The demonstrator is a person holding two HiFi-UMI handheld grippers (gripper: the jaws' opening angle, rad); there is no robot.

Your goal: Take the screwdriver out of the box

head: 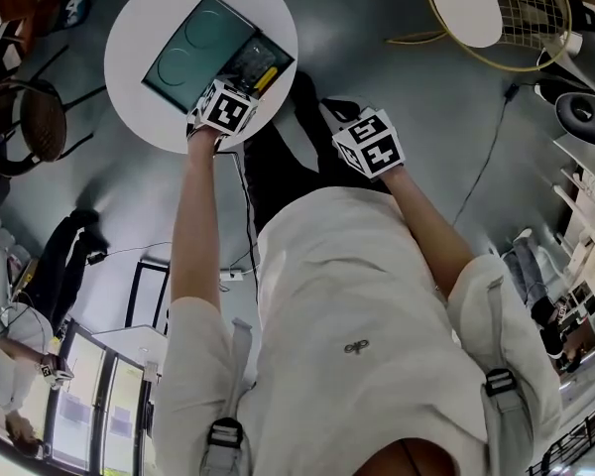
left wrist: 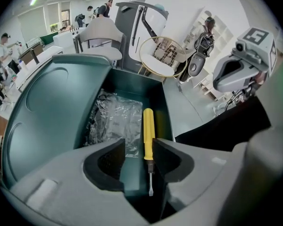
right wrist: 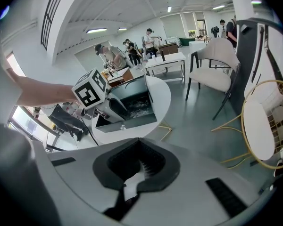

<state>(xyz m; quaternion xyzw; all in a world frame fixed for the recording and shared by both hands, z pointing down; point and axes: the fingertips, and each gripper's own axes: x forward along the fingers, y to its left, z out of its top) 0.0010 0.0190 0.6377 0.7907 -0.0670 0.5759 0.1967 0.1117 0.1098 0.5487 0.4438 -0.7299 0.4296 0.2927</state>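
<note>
Screwdriver (left wrist: 148, 133) lies between the spread jaws of the left claw (left wrist: 139, 145), with its yellow handle pointing away from the claw and its bare metal tip toward the palm. We see the shaft right up against that claw's right-hand jaw, and the other jaw stands clear of it, so there is no pinch (whether it actually touches the near jaw, we can't tell). It lies on the floor of the dark green box (left wrist: 132, 81), along the wall on the claw's right. Just left of the tool is a crumpled clear plastic bag (left wrist: 114, 119). Further left is the opened lid (left wrist: 42, 112). The box sits on a round white table (head: 139, 38) below the claw. The right claw (right wrist: 132, 181) hangs well off to the left claw's right, past the table edge, jaws pressed together on nothing.
</note>
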